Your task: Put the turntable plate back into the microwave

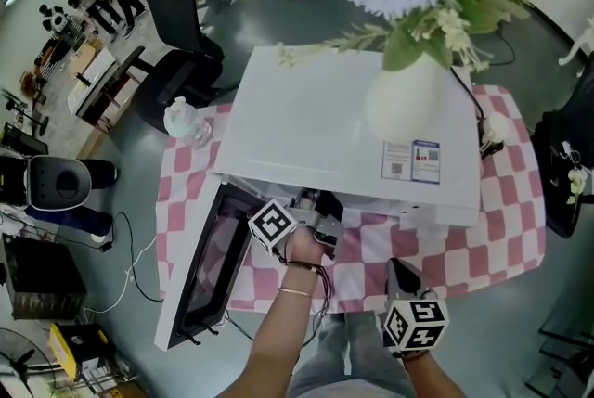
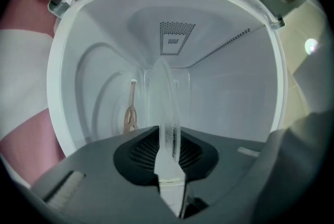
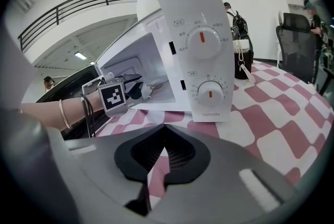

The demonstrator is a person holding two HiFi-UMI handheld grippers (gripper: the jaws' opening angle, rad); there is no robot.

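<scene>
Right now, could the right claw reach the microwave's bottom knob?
Probably yes. The right claw is shut and empty, and only bare checkered cloth lies between it and the bottom knob.

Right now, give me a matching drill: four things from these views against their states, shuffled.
Things:
1 turntable plate
2 right gripper
3 microwave door
4 vase

States:
A swung open
B stands on top of the microwave
C shut, nothing between the jaws
D pinched edge-on in the left gripper, inside the microwave

Pairs: 1-D; 2-C; 3-A; 4-B
</scene>
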